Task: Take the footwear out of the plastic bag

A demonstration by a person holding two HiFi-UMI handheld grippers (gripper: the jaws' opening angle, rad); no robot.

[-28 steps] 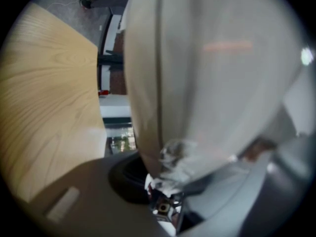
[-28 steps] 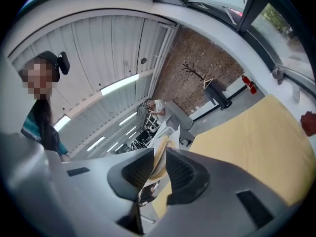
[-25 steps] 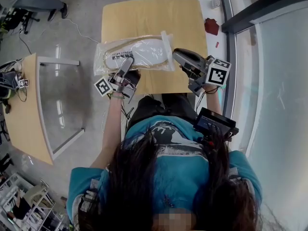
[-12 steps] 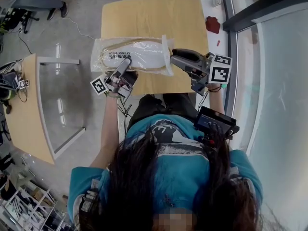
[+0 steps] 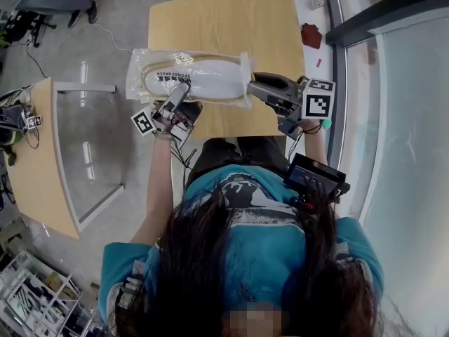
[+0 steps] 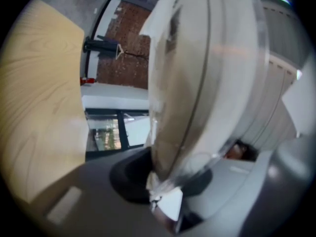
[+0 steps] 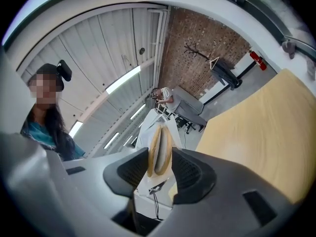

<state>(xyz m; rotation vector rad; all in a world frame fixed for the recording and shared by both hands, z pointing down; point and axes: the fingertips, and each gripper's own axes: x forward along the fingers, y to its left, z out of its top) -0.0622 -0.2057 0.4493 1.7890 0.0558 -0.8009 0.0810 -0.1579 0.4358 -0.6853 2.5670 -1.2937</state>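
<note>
At table [image 5: 217, 20], left gripper [image 5: 181, 88] and right gripper [image 5: 254, 84] pinch plastic bag [image 5: 188, 67] veiling footwear [image 5: 210, 76].

In the left gripper view the plastic bag [image 6: 207, 73] is so close to the lens that it is blurred; it runs off the top edge and covers the pad of the jaw at the right. From the head view the dark print on the footwear [image 5: 210, 76] is too small to read, and the right gripper view shows it only edge-on.
</note>
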